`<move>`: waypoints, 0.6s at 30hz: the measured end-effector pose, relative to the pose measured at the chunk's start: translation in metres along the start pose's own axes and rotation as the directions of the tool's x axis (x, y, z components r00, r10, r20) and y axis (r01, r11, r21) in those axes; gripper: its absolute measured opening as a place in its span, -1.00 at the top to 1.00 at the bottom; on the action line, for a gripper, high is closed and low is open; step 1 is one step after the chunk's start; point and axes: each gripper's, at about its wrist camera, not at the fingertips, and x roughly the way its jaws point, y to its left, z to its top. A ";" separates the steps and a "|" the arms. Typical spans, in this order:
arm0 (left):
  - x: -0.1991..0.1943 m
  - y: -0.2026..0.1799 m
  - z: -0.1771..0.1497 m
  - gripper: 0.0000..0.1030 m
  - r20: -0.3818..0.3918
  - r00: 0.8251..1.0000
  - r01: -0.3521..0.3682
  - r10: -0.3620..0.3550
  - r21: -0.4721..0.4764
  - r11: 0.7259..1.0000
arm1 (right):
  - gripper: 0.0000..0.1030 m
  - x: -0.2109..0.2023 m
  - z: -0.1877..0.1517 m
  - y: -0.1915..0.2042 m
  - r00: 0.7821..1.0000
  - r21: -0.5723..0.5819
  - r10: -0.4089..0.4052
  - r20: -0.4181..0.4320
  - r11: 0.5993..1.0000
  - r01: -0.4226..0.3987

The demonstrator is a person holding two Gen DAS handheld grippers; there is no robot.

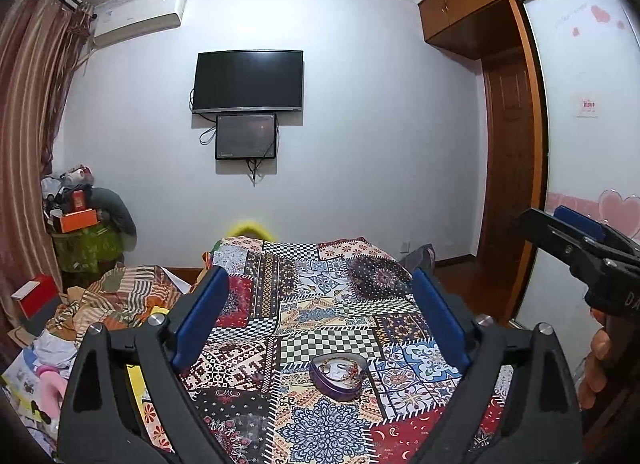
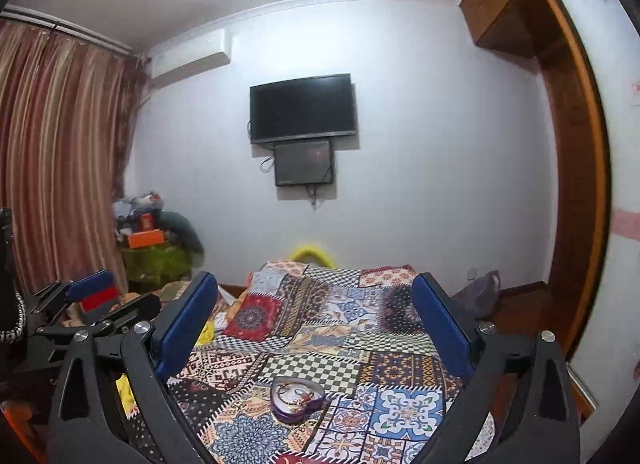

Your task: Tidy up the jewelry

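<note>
A purple heart-shaped box (image 1: 338, 378) lies with no lid on the patchwork bedspread (image 1: 332, 304), with gold chains and a bracelet inside it. My left gripper (image 1: 319, 276) hovers above and short of the box, open, with nothing between its blue pads. In the right wrist view the same box (image 2: 296, 396) sits low in the middle on the bedspread (image 2: 320, 328). My right gripper (image 2: 316, 280) is open and empty above it. Each gripper also shows at the edge of the other's view, and a hand (image 1: 598, 360) holds the right one.
Crumpled bedding and loose items (image 1: 100, 316) pile up left of the bed. A cluttered green stand (image 1: 86, 240) sits by the striped curtain (image 1: 28, 143). A TV (image 1: 248, 81) hangs on the far wall. The wardrobe's sliding door (image 1: 580, 143) stands at the right.
</note>
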 end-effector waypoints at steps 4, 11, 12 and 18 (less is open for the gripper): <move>-0.005 0.000 0.000 -0.82 0.011 1.000 -0.007 0.007 -0.008 1.000 | -0.88 -0.002 -0.002 0.000 1.000 -0.011 -0.009 -0.002 1.000 0.009; -0.009 0.001 0.000 -0.83 0.018 1.000 -0.008 0.008 -0.013 1.000 | -0.88 -0.007 -0.004 0.005 1.000 -0.043 -0.014 -0.004 0.999 0.013; -0.009 0.000 0.000 -0.83 0.018 1.000 -0.008 0.008 -0.014 1.000 | -0.88 -0.008 -0.004 0.005 1.000 -0.046 -0.013 -0.004 0.999 0.013; -0.007 0.001 -0.001 -0.83 0.016 1.000 -0.008 0.008 -0.016 1.000 | -0.88 -0.009 -0.006 0.006 1.000 -0.052 -0.008 -0.008 0.999 0.008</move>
